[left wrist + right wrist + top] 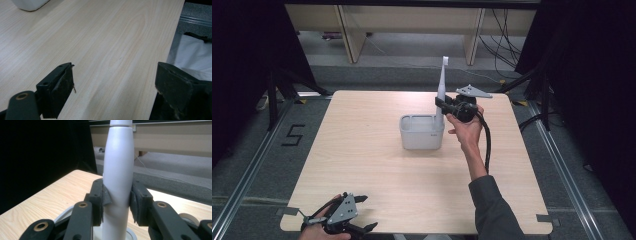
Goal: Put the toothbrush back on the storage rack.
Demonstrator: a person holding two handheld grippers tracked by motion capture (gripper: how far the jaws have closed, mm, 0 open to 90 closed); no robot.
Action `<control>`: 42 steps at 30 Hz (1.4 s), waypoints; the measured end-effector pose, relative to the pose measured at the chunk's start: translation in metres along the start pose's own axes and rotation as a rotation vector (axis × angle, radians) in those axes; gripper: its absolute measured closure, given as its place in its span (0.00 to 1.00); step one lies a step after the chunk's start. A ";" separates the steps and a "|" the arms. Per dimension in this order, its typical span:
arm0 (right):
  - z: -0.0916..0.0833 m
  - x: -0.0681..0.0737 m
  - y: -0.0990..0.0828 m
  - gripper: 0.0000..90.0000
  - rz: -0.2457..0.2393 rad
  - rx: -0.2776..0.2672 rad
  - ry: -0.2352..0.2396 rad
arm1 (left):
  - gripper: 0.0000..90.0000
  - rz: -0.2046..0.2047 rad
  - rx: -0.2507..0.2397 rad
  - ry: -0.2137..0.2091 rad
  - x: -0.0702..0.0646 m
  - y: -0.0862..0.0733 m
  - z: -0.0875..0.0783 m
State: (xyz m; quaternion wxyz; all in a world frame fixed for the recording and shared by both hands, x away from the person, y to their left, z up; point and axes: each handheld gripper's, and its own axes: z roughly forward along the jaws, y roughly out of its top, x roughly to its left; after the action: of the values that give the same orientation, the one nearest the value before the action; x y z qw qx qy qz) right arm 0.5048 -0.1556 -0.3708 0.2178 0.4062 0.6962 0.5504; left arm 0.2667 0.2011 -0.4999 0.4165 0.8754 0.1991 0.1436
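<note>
Mostly pale wood table (377,165), dark rm, grey floor (247,165)

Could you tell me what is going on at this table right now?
A person is working with a hand-held gripper in each hand. The right hand-held gripper is clamped on the white electric toothbrush, holding it upright with its lower end in the grey holder near the middle of the wooden table. The left hand-held gripper rests open at the table's near edge with nothing between its jaws.

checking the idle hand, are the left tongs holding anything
No, the left tongs stand open over bare table.
</note>
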 end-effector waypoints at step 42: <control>0.016 -0.007 -0.043 0.74 -0.013 0.078 -0.001 | 0.16 0.028 0.017 0.009 0.002 0.000 -0.001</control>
State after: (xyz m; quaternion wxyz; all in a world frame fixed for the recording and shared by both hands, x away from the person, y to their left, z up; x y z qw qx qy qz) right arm 0.5074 -0.1548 -0.4168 0.2059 0.4101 0.7196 0.5212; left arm 0.2684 0.2026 -0.4995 0.4060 0.8809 0.1901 0.1516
